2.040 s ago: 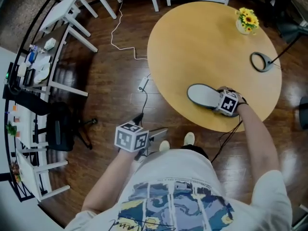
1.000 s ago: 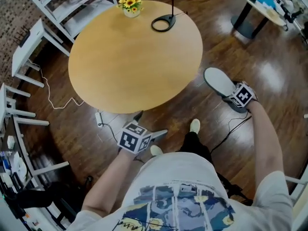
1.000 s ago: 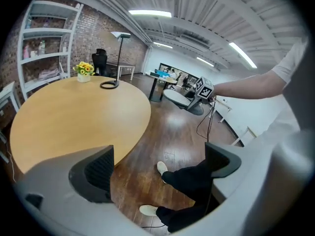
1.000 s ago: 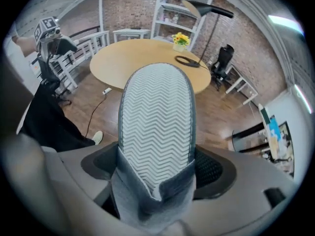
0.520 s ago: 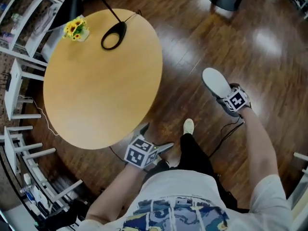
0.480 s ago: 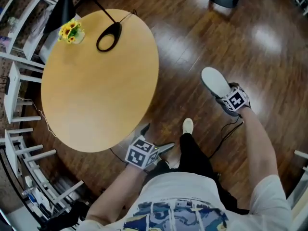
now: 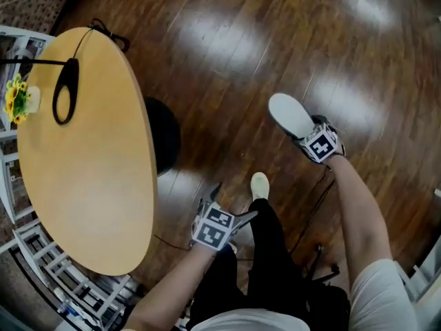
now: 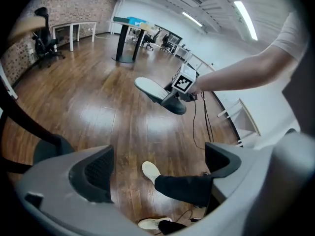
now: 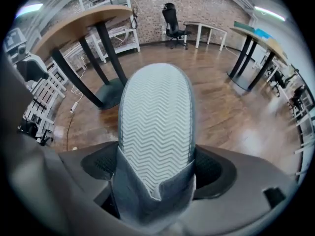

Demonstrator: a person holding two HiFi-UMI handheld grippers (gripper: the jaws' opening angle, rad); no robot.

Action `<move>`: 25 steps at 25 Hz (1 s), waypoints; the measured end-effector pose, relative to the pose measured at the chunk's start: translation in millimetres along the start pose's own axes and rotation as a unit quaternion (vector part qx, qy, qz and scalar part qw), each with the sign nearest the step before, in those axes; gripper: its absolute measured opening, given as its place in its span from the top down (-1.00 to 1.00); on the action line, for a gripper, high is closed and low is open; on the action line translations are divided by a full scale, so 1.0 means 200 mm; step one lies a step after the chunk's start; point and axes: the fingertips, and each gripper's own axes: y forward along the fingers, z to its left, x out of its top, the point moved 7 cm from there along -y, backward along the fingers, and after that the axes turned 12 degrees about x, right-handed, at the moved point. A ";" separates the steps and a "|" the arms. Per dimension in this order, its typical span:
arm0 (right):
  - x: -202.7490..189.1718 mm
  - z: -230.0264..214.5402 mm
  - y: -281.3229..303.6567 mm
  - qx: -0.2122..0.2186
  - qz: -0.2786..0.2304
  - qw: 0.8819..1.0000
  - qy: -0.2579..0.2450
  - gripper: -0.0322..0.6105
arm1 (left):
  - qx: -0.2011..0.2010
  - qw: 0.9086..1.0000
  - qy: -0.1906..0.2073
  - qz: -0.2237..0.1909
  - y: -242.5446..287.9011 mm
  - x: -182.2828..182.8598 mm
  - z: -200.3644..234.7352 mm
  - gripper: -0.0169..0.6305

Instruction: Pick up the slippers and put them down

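Observation:
A grey slipper (image 7: 291, 114) with a pale zigzag sole (image 9: 155, 117) hangs above the dark wooden floor, right of the round table. My right gripper (image 7: 305, 134) is shut on its heel end, and the sole fills the right gripper view between the two pads (image 9: 155, 173). My left gripper (image 7: 233, 201) is low near the person's legs, open, with nothing between its jaws (image 8: 157, 166). From the left gripper view the held slipper (image 8: 156, 92) shows in the air ahead, with the right gripper's marker cube behind it. No second slipper is in view.
A round wooden table (image 7: 89, 185) fills the left, with a black base (image 7: 165, 140) under it, a ring-shaped lamp foot (image 7: 63, 92) and yellow flowers (image 7: 17, 95) on top. The person's pale shoe (image 7: 259, 185) and a black cable (image 7: 318, 192) are on the floor. Desks and a chair (image 9: 172, 18) stand far off.
The slipper has gone from the tabletop to above the floor, right of the table, still gripped. Both grippers have sunk toward the floor, and the view has swung so the table sits at left.

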 end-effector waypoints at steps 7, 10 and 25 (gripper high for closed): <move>-0.31 -0.38 0.93 0.016 0.023 0.999 0.025 -0.59 | -0.012 0.999 0.014 0.037 1.03 -0.05 0.17 -0.83; -0.45 -0.44 1.26 0.021 0.020 0.999 0.039 -0.59 | -0.012 0.998 0.011 0.056 1.43 -0.15 0.25 -0.83; -0.81 -0.53 2.22 -0.006 0.015 0.999 0.043 -0.51 | 0.001 0.997 -0.017 0.075 2.50 -0.63 0.42 -0.81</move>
